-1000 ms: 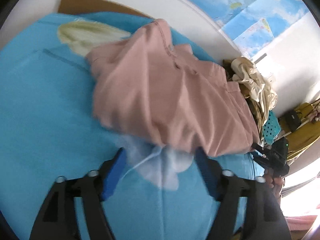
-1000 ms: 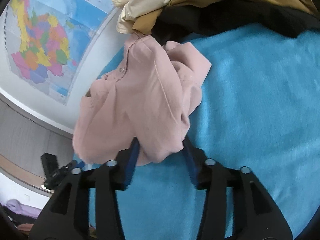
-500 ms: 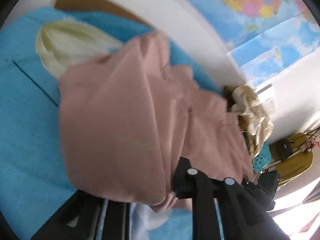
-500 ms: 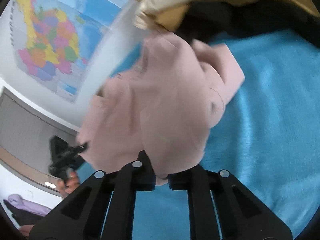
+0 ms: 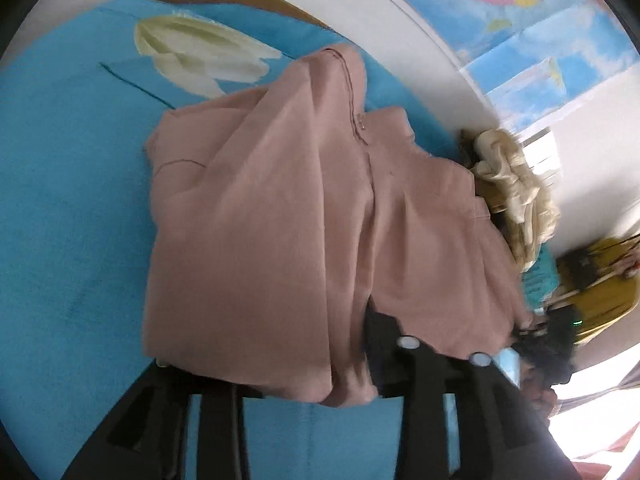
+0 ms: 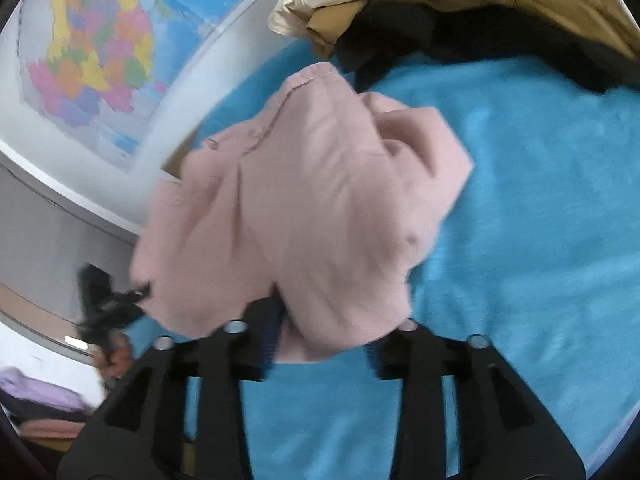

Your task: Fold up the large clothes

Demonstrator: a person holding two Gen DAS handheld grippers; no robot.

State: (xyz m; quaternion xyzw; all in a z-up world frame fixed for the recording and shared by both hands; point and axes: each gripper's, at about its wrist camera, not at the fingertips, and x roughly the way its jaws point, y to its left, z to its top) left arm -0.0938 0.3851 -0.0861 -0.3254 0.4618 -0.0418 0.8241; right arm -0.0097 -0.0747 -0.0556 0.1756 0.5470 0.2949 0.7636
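Both sets of jaws have just been opening after clamping shut half a second ago. The left gripper (image 5: 320, 364) stands partly open with the pink garment (image 5: 304, 216) draped over and between its jaws; whether the pads press it I cannot tell. The right gripper (image 6: 320, 344) is partly open, the hem lying loose between its jaws. The garment sits bunched on the blue bedcover (image 6: 540, 200), so a fold was likely laid and released.

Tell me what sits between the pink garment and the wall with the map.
In the left wrist view, a strip of blue blanket separates the pink garment from the wall; nothing else lies there.
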